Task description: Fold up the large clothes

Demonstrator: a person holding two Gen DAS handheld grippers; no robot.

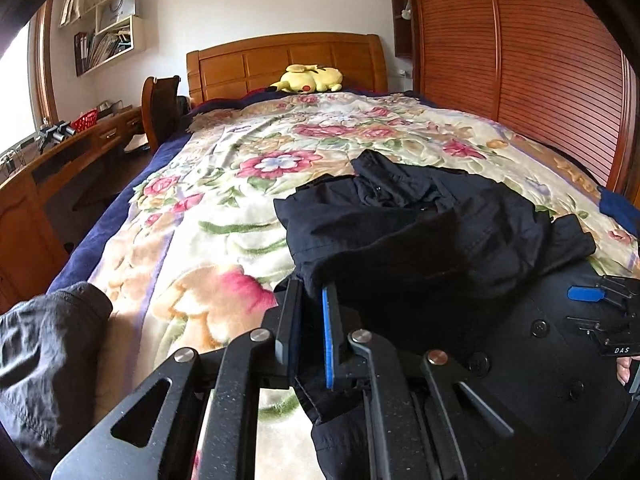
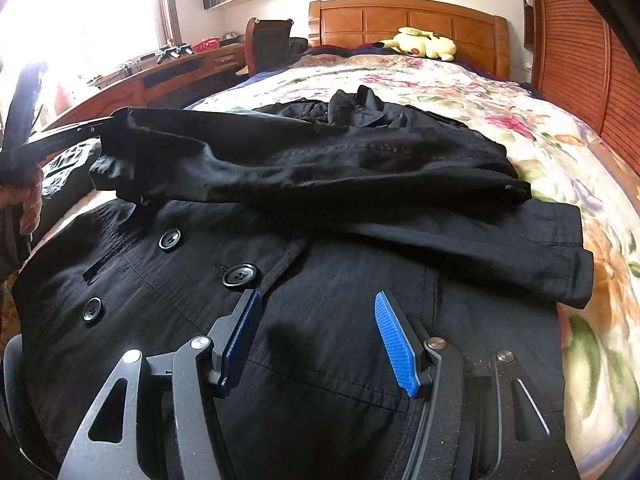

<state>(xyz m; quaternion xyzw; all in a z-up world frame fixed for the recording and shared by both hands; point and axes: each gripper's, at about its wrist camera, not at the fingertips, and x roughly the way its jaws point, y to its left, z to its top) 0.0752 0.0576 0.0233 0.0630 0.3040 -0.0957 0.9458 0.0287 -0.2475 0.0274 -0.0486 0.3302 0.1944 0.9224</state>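
I am looking along my left gripper (image 1: 312, 320) and its jaws are standing narrow, pinching the cuff end of the coat's sleeve (image 1: 384, 248), with dark cloth caught between the blue pads (image 1: 329, 336). The black coat (image 2: 320, 320) is lying front-up on the floral blanket (image 1: 208, 216) that is covering the bed, toward the foot end and nearer the wardrobe side. In the right wrist view the sleeve (image 2: 280, 168) is stretching across the coat's chest from the left gripper (image 2: 100, 128) at the left edge, lifted clear of the fabric there and resting on the coat further right. My right gripper (image 2: 318, 334) is hovering low over the lower front panel with its jaws spread wide and nothing between them; whether the fingertips are touching the cloth I cannot tell. Three large buttons (image 2: 240, 276) are showing just beyond and to the left of its left finger. The collar (image 2: 360, 108) is lying crumpled at the far end of the coat. A yellow plush toy (image 1: 312, 79) is sitting against the wooden headboard (image 1: 280, 56), and a slatted wardrobe (image 1: 540, 80) is standing along the right side of the bed.
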